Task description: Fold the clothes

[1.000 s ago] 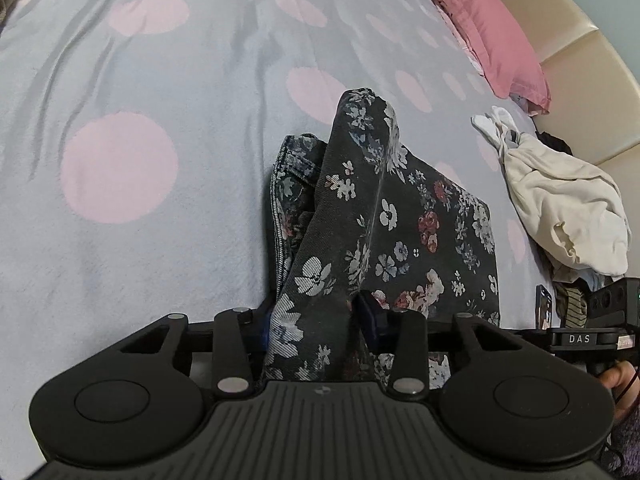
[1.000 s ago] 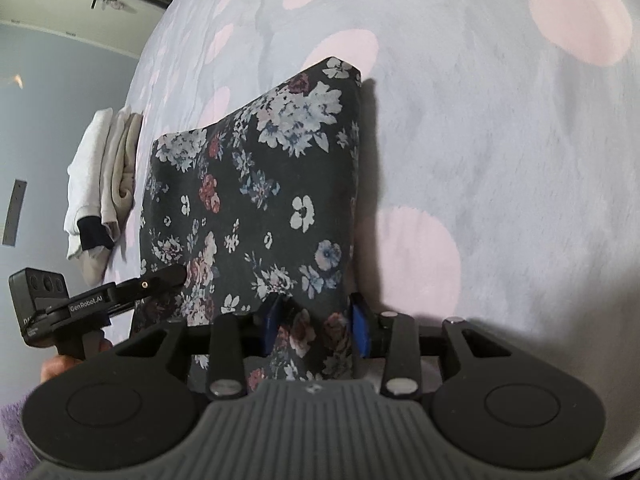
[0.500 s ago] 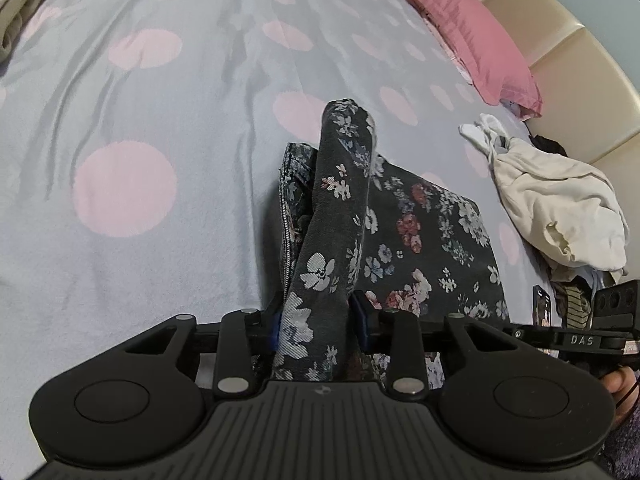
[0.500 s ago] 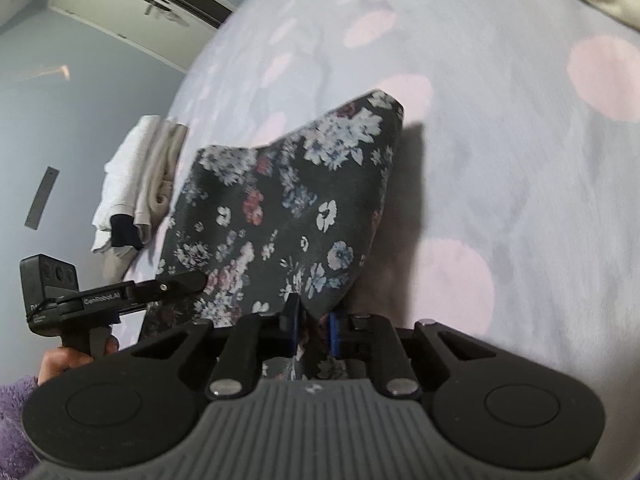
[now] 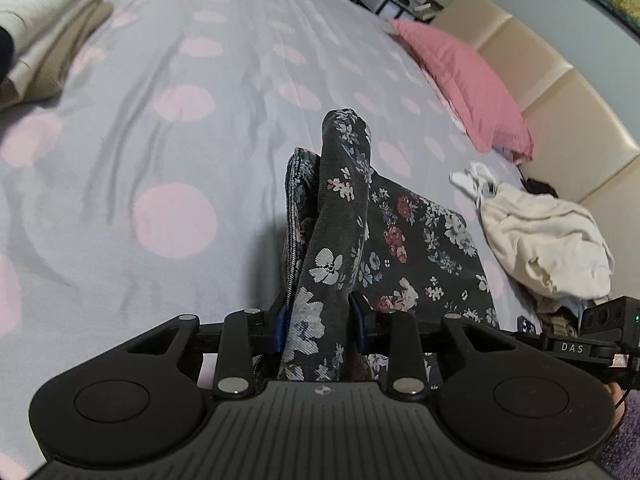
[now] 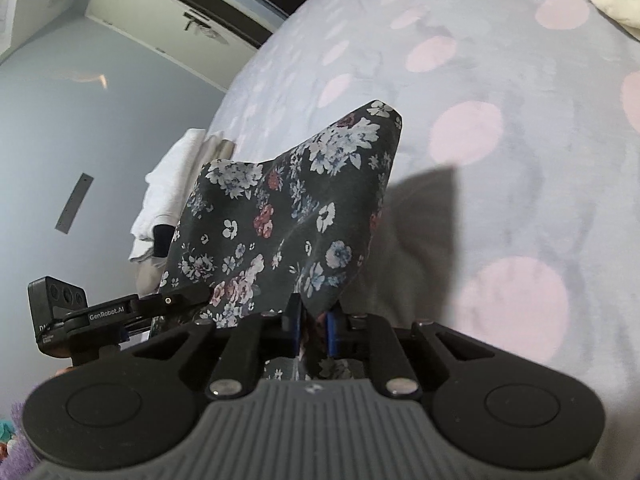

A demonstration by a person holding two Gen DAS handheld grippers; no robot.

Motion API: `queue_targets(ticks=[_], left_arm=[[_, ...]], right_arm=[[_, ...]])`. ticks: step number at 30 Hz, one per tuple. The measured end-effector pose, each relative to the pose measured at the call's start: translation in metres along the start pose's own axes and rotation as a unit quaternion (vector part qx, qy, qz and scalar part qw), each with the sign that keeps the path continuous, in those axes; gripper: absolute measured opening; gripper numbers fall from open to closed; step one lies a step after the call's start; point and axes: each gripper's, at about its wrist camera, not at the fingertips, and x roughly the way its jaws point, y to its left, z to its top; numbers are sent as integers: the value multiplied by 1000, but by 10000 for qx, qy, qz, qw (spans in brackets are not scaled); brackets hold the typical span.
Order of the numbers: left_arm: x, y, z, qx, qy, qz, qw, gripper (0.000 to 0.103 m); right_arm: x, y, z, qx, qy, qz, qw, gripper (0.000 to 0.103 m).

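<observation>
A dark floral garment [image 5: 408, 248] is folded and held up off the bed between both grippers. My left gripper [image 5: 320, 322] is shut on its near left edge, with a thick fold rising between the blue pads. My right gripper [image 6: 314, 322] is shut on the garment's [image 6: 280, 216] near right corner, and the cloth hangs in a raised sheet above the bedspread. The left gripper [image 6: 120, 312] shows at the left of the right wrist view. The right gripper [image 5: 580, 344] shows at the right edge of the left wrist view.
The grey bedspread with pink dots [image 5: 180, 184] spreads all around. A crumpled cream garment [image 5: 548, 240] lies at the right by a pink pillow [image 5: 464, 80] and the beige headboard [image 5: 568, 92]. Folded white and beige clothes [image 5: 36, 32] are stacked at the far left.
Both grippers have closed tighter on the floral garment and lifted it. The cloth has risen off the bed and now casts a shadow on the bedspread.
</observation>
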Motion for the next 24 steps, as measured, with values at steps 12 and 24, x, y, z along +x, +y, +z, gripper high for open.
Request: queue_targets(ticks=[12,24], left_arm=[[-72,6,21,-74,-696,-83,9975,27],[-171,67,89,-463,-1624,292,9852,27]], right_arm=[[11,63,34,-445,126,623,9970,13],[103,191,124,-904,572,1344,9851,12]])
